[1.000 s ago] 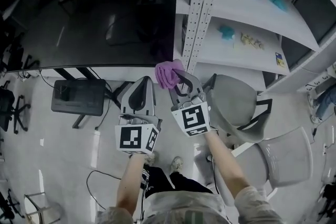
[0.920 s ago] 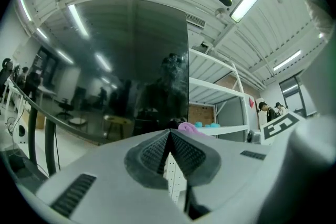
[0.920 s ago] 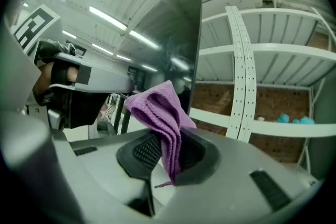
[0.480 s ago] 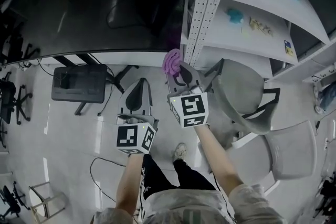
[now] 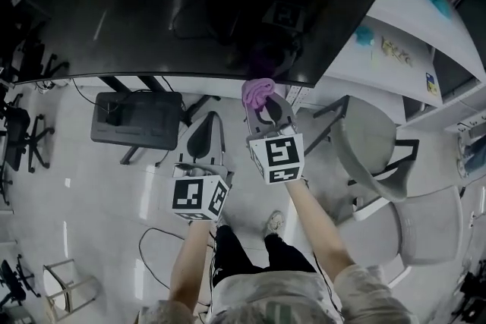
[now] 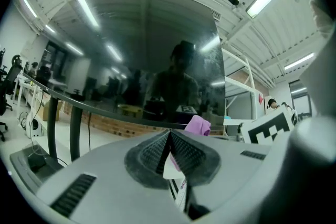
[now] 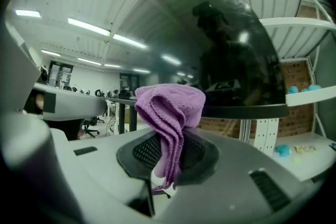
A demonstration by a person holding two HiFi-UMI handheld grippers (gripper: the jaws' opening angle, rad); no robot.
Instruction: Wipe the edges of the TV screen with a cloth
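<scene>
Here, nearest to you, your left gripper (image 5: 203, 134) hung low and idle, its jaws pressed together with nothing between them. It was just beside and a little below your right gripper (image 5: 266, 107), which was clamped on a folded purple cloth (image 5: 257, 92). The bunched end of the cloth stood up past the jaw tips and a loose tail hung down between the pads.

That bunched end was raised to the bottom edge (image 5: 190, 77) of the TV screen (image 5: 175, 4), not far from its lower right corner. It looked to be touching or just short of the edge, and I couldn't tell which.

Judging by that, you were at or about to begin the bottom edge. The dark glass showed only reflections, so no part could be counted as wiped. I'd reckon the rest of the bottom run, both sides and the top were left to do. Beyond the corner stood a white shelf (image 5: 395, 42)
</scene>
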